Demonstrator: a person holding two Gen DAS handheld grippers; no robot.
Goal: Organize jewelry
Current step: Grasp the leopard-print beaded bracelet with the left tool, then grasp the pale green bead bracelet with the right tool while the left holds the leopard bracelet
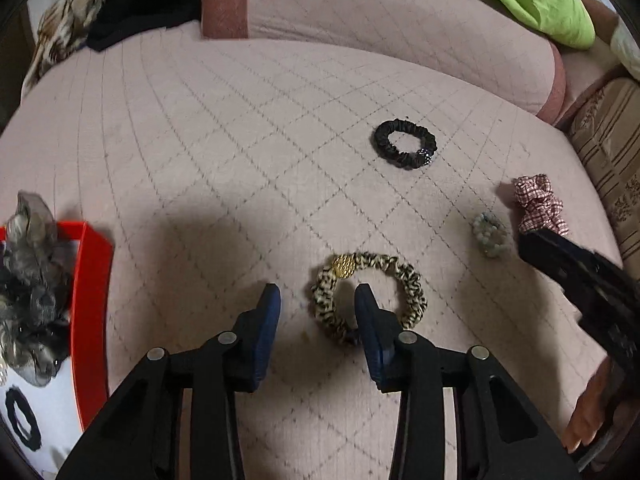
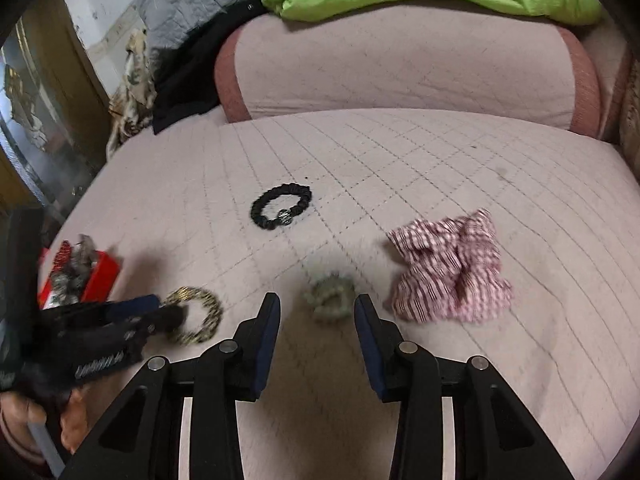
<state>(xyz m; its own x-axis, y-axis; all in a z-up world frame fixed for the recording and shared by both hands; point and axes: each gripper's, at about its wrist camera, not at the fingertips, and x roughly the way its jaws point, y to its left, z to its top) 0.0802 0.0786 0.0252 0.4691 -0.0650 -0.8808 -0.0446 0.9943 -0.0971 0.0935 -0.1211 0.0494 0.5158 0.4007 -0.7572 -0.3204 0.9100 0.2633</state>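
Left wrist view is showing the left gripper (image 1: 316, 304) coming in over the leopard-print scrunchie (image 1: 368, 298) — jaws partly apart, nothing pinched yet. The right-side pad is sitting inside the ring, the other outside it, so the near-left band is lying between them, likely set up for a pinch on one side of the loop. The red box (image 1: 94, 300) is sitting off to the gripper's left, already holding a grey ruffled scrunchie (image 1: 30, 292) and a black loop (image 1: 22, 424), so it is probably serving as the collection spot.

Right wrist view is showing the right gripper (image 2: 316, 308) also part-open and empty, aiming at the small pale-green beaded tie (image 2: 330, 298) lying just ahead, between its fingertips — contact unclear, frame is blurring. The red-checked scrunchie (image 2: 450, 270) is lying just to its right; the black scrunchie (image 2: 282, 206) is waiting farther ahead, well apart. All are lying loose on the pink quilted cover (image 2: 440, 160), apparently spread for one-by-one picking.
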